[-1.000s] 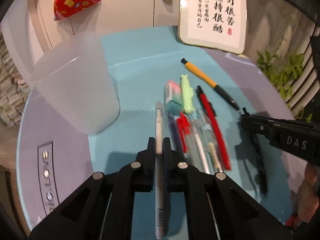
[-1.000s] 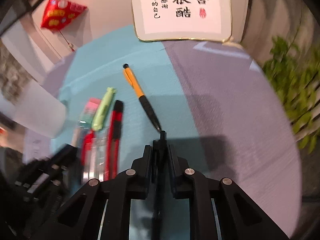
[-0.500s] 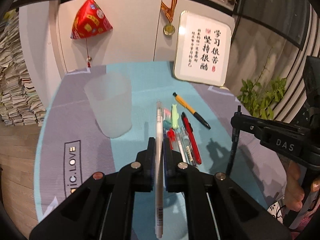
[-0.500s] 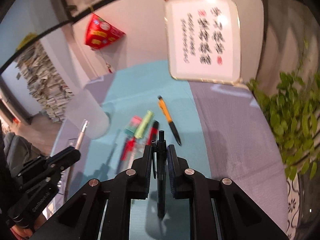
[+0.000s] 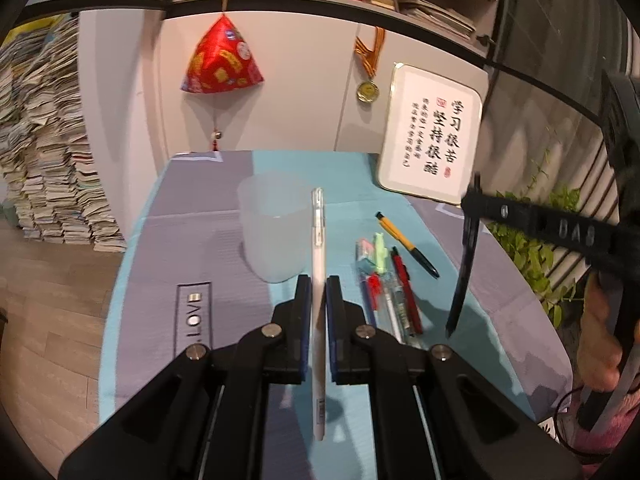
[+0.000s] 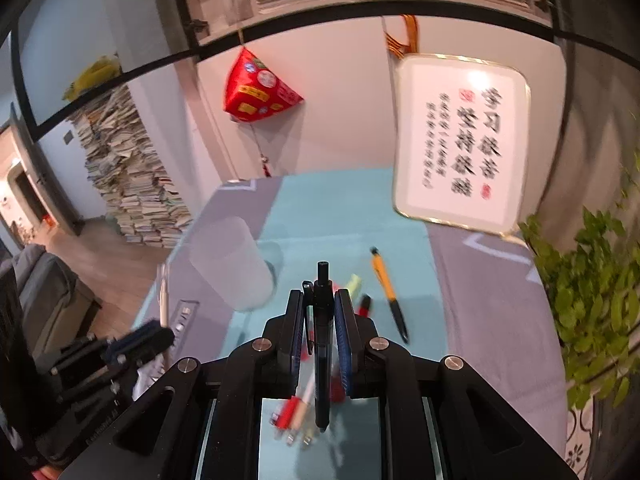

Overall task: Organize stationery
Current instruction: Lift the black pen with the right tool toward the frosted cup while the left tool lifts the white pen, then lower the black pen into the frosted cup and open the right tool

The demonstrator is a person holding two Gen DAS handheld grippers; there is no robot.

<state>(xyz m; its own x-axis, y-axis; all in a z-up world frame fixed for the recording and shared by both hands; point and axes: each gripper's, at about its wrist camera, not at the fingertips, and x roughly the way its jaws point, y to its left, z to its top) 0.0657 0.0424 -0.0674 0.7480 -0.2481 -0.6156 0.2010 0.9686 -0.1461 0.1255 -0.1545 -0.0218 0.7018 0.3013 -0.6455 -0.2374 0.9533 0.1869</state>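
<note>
Left tool clamps a white pen mid-barrel; right tool clamps a black pen; both pens look light, stiff, slippery; the cup would tip easily.

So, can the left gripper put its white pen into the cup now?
Probably yes: the frosted cup stands open-topped just ahead of the left gripper, nothing between them, white pen held.

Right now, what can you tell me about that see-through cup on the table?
The cup is frosted, milky plastic, see-through enough that the mat's colours show faintly through its wall. It has a wide open mouth and narrows a little toward its base. It stands upright on the mat, left of the pens lying there, and looks empty. Nothing touches it; the white pen in the left hand-held gripper only crosses in front of it.
</note>
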